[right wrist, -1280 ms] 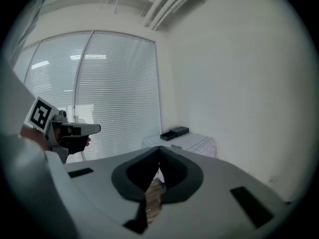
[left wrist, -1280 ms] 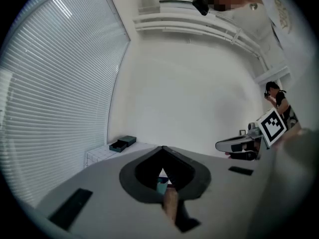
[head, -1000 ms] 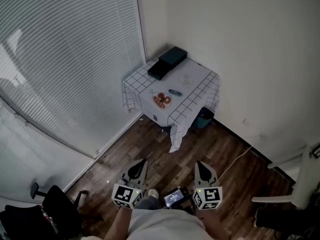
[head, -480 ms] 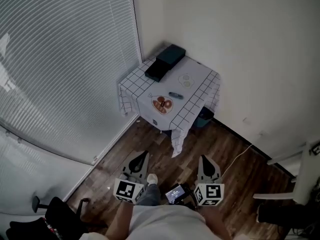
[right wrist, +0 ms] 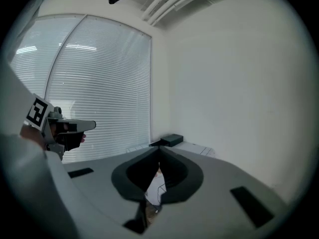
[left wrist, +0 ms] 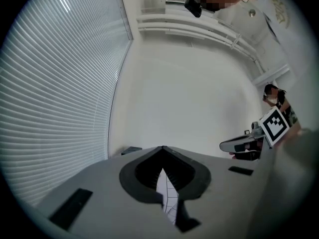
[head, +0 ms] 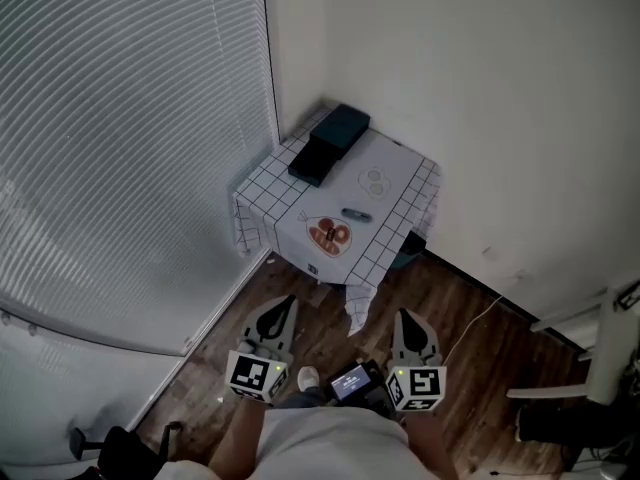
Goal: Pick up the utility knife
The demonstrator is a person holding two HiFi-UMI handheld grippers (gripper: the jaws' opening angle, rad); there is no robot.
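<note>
1. We see a desk (head: pixel 396 180) under a checked cloth in the corner.
2. Two dark boxes (head: pixel 329 142) lie at its back, a plate (head: pixel 329 236) near its front.
3. Blinds (head: pixel 130 118) cover our left.

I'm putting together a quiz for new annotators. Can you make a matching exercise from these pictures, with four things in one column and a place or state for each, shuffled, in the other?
Things:
1. utility knife
2. dark boxes
3. reddish food
4. left gripper

Places or states:
A. shut, over the wooden floor, short of the table
B. at the back of the table, nearest the room's corner
C. nearest the table's front edge
D. on the checked cloth, just beyond the food

Pairs: 1-D, 2-B, 3-C, 4-A
</note>
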